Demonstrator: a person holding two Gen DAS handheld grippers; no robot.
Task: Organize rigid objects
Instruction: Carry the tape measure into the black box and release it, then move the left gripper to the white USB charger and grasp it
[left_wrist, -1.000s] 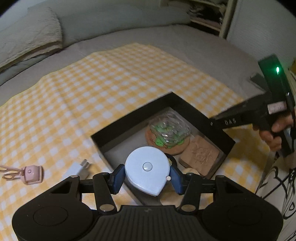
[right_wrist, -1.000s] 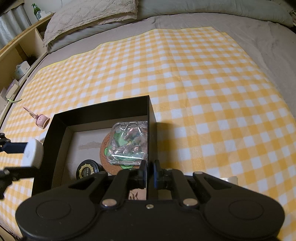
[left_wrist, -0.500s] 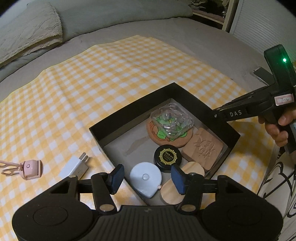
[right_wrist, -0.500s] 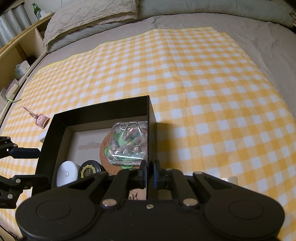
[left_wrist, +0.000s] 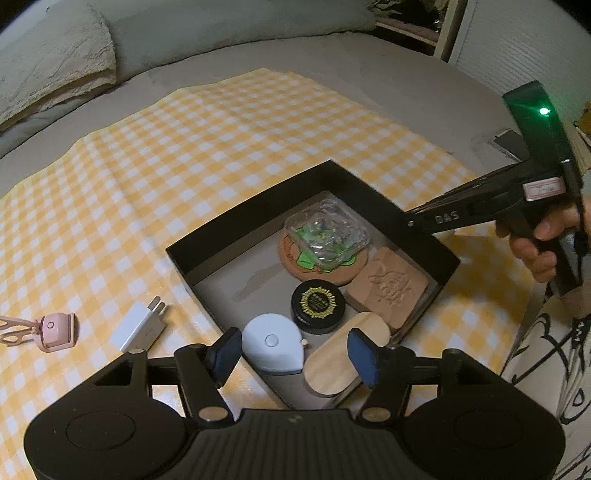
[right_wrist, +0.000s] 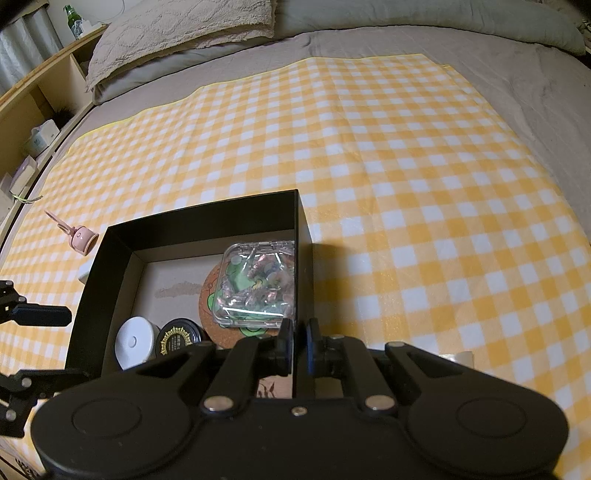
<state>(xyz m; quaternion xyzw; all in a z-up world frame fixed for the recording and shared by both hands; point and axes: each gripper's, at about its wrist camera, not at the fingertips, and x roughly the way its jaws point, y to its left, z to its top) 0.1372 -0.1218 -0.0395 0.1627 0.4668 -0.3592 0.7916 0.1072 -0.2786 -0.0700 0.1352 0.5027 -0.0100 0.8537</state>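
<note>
A black open box (left_wrist: 258, 199) (right_wrist: 207, 221) lies on the yellow checked cloth. Inside are a white tape measure (left_wrist: 271, 341) (right_wrist: 133, 341), a black round tin (left_wrist: 318, 305) (right_wrist: 177, 341), a clear plastic case (left_wrist: 327, 230) (right_wrist: 256, 284) on a cork coaster, a brown embossed tile (left_wrist: 388, 288) and a wooden oval (left_wrist: 340, 363). My left gripper (left_wrist: 295, 354) is open and empty, just above the box's near corner. My right gripper (right_wrist: 299, 343) is shut on the box's right wall. A white charger plug (left_wrist: 138, 326) and a pink eyelash curler (left_wrist: 51, 330) (right_wrist: 79, 236) lie left of the box.
The cloth covers a grey bed, with pillows (right_wrist: 184, 26) at the far edge. Wooden shelves (right_wrist: 29, 110) stand beside the bed on the left in the right wrist view. A dark phone (left_wrist: 508, 142) lies on the sheet behind the right gripper.
My left gripper opened and let go of the white tape measure, which now lies in the box's near corner. The left gripper has drawn back slightly. The right gripper has not moved.
</note>
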